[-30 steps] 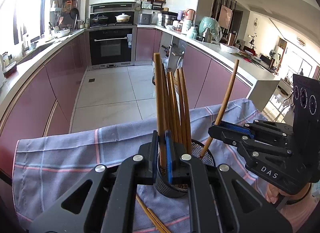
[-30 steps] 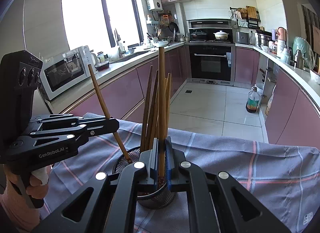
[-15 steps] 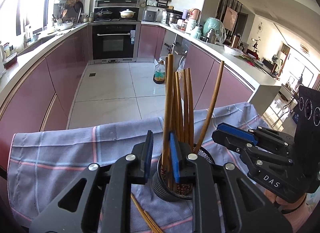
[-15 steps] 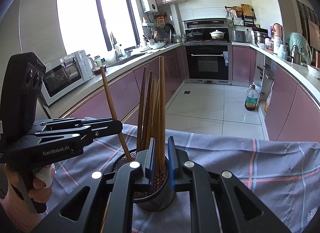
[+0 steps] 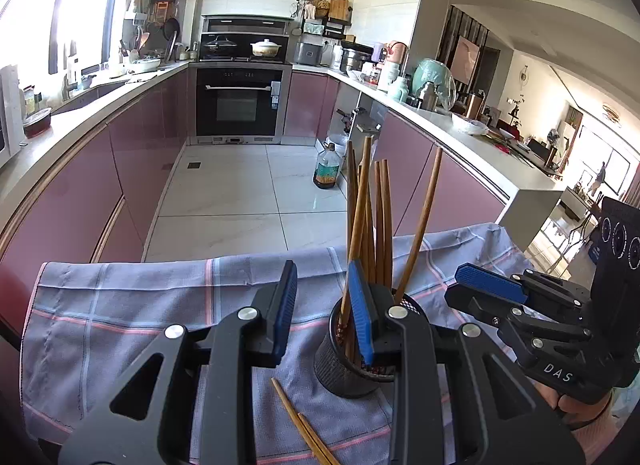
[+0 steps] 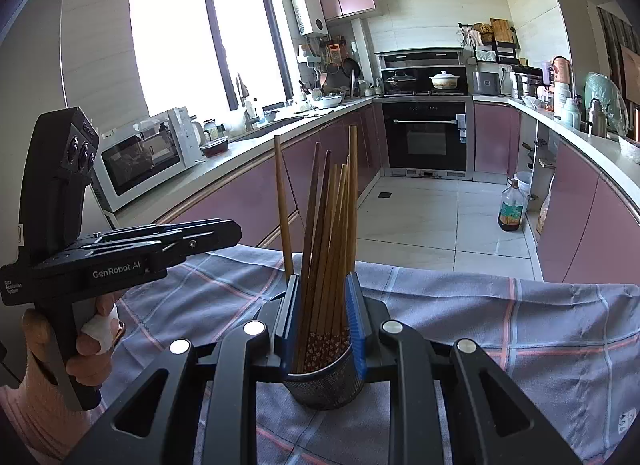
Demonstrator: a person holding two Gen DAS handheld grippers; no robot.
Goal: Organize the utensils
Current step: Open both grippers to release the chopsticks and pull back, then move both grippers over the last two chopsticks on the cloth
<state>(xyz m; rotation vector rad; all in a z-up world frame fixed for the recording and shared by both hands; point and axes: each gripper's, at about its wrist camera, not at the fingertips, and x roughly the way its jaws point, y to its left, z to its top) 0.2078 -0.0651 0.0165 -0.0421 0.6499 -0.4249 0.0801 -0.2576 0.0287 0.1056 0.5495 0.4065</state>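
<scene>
Chopsticks (image 6: pixel 328 249) stand (loosely bunched) in mesh holder (image 6: pixel 326 379).

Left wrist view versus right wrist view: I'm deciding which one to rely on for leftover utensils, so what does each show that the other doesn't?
Only the left wrist view shows two loose chopsticks lying on the checked cloth in front of the mesh holder, and the right gripper from the side. Only the right wrist view shows the microwave and the hand holding the left gripper. Both show the holder with its upright chopsticks, and the oven.
</scene>
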